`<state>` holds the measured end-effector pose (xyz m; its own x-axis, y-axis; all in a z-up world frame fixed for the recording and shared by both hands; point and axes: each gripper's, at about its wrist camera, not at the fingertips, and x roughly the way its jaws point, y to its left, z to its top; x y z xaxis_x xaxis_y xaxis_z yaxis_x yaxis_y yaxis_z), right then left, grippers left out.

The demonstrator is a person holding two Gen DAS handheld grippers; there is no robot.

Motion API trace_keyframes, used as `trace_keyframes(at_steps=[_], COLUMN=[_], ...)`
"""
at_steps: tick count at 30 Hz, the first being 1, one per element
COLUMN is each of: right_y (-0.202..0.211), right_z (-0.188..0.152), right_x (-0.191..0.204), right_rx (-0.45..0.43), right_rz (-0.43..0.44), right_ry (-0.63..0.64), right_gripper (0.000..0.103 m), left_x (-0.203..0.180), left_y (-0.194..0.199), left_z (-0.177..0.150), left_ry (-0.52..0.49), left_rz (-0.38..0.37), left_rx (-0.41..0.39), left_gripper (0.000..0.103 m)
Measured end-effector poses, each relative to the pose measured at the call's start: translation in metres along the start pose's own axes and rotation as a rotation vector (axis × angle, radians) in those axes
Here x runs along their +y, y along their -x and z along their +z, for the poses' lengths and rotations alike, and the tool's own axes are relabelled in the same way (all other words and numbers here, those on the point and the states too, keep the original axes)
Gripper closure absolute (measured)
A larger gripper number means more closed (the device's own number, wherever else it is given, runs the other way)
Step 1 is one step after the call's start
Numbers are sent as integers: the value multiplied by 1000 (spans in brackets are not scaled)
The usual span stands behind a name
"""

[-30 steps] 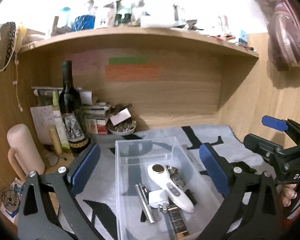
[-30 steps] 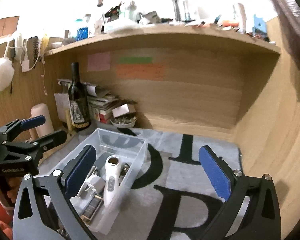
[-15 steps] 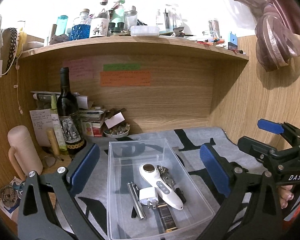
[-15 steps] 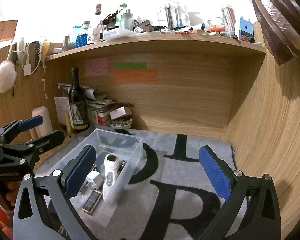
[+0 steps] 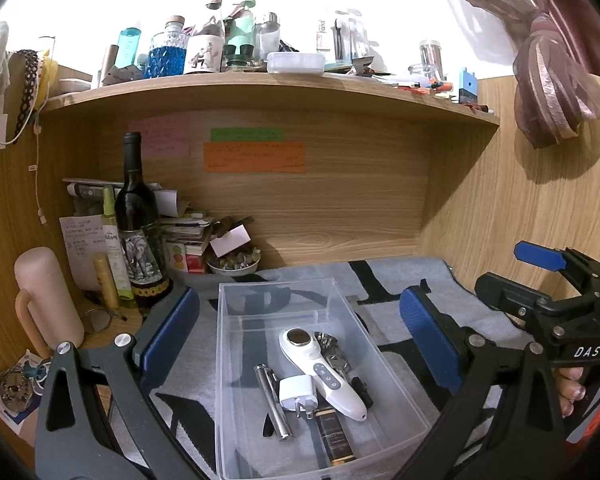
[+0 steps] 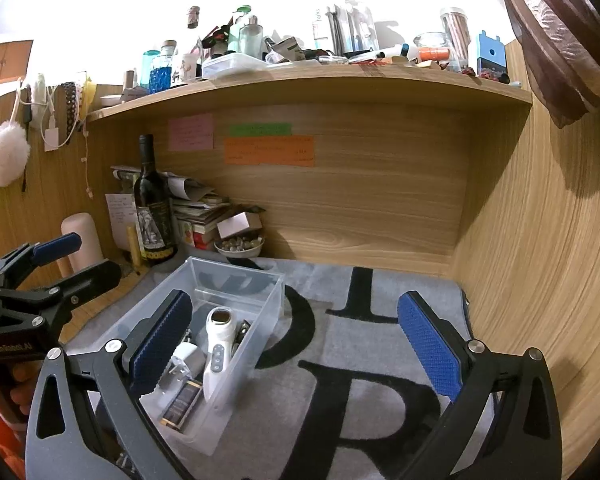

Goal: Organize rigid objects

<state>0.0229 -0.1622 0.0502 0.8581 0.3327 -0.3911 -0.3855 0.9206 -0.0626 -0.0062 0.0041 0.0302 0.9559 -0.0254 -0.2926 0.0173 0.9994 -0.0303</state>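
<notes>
Clear bin (image 5: 300, 360) on grey mat (image 5: 400, 280), left view: massager (image 5: 320, 364), plug, penlight inside; my left gripper (image 5: 300, 340) spread, empty. Right view: right gripper (image 6: 296, 348) spread, empty. Mat looks clear, edges hidden. Risk: a low finger clips bin wall.

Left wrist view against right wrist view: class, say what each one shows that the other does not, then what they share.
Only the left wrist view shows the silver pen torch in the clear bin, and the right gripper from outside. Only the right wrist view shows the white pompom hanging at far left, and the left gripper from outside. Both show the bin, the white handheld device, the white plug adapter, the wine bottle and the grey mat.
</notes>
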Motion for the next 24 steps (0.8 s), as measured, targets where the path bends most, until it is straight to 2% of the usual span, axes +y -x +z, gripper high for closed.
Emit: trace_keyframes(at_steps=[24], right_y=[-3], right_z=[0], right_x=[-6], right_rx=[3], right_rz=[12], right_ry=[-4], right_gripper=[0], left_x=[0], left_y=[-2], left_z=[0], left_ry=[6], left_rz=[1], left_rx=[2], left_gripper=[1])
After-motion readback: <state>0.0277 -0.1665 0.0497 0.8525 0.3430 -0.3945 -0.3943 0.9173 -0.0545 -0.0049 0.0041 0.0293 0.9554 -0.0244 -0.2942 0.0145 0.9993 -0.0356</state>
